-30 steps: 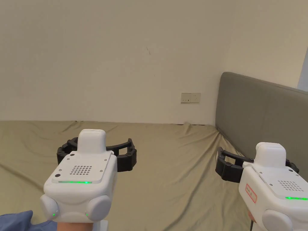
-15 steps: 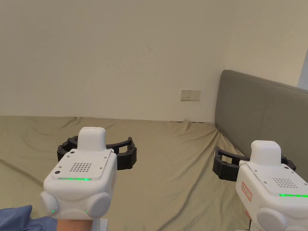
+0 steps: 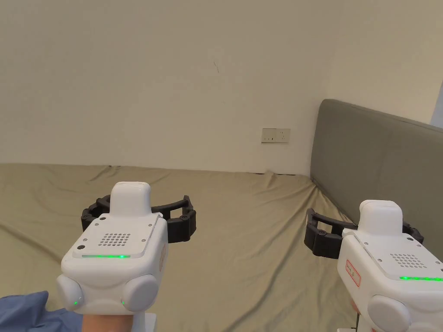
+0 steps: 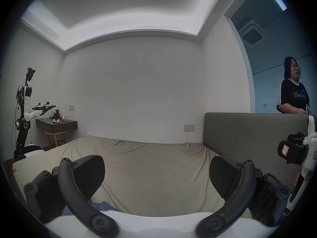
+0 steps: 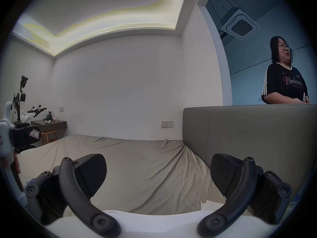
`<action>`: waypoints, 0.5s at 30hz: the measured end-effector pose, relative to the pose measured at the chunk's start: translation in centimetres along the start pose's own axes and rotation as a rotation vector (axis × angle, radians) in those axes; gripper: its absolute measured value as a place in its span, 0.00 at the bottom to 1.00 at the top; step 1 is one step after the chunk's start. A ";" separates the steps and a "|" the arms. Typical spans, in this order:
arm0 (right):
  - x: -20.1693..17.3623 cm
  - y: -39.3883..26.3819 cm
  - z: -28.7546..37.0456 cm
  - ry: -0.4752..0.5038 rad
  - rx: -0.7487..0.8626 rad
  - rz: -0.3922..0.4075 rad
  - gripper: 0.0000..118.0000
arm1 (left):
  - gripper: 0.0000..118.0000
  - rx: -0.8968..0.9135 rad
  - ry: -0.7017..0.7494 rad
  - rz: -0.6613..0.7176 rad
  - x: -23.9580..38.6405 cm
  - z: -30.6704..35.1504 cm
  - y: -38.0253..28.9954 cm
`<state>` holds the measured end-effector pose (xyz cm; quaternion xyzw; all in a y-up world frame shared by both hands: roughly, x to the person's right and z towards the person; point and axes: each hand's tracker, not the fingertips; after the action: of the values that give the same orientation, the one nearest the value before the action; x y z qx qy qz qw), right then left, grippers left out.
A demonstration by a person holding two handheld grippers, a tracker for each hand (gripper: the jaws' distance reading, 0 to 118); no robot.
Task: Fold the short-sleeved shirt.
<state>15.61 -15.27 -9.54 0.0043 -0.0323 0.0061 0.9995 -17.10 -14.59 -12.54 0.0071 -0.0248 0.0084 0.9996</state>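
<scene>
I hold both claws level above the bed (image 3: 242,242), which is covered by a wrinkled olive-tan sheet. My left gripper (image 3: 138,214) sits low and left in the head view, its white housing toward me and its dark jaws pointing at the far wall. In the left gripper view those jaws stand wide apart with bare sheet between them, gripping nothing. My right gripper (image 3: 361,235) is at the lower right, just beside the grey headboard (image 3: 380,164); in the right gripper view its jaws are also spread wide over bare sheet.

The short-sleeved shirt (image 3: 24,311) is blue and lies at the very bottom left corner of the head view, nearer to me than the left claw and slightly to its left, apart from the jaws. In the left gripper view a bit of the same blue cloth (image 4: 101,205) peeks out low in the frame, below and behind the left-hand jaw, close to the claw's white body. I cannot tell how it is laid out, since most of it is cut off by the frame.

A wall socket (image 3: 275,135) sits on the far wall. Another person (image 5: 284,80) stands behind the headboard, and a robot arm on a stand (image 4: 24,114) is in the far left corner.
</scene>
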 end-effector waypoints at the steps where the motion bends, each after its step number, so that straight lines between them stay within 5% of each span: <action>1: 0.0 0.0 0.0 0.002 0.000 0.001 1.00 | 1.00 0.001 0.001 -0.001 0.0 0.0 0.0; 15: -0.2 -0.1 -0.1 0.007 0.000 0.001 1.00 | 1.00 0.009 0.004 -0.006 -0.2 0.1 -0.1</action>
<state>15.42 -15.40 -9.61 0.0043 -0.0287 0.0064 0.9996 -17.34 -14.74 -12.45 0.0118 -0.0227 0.0053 0.9997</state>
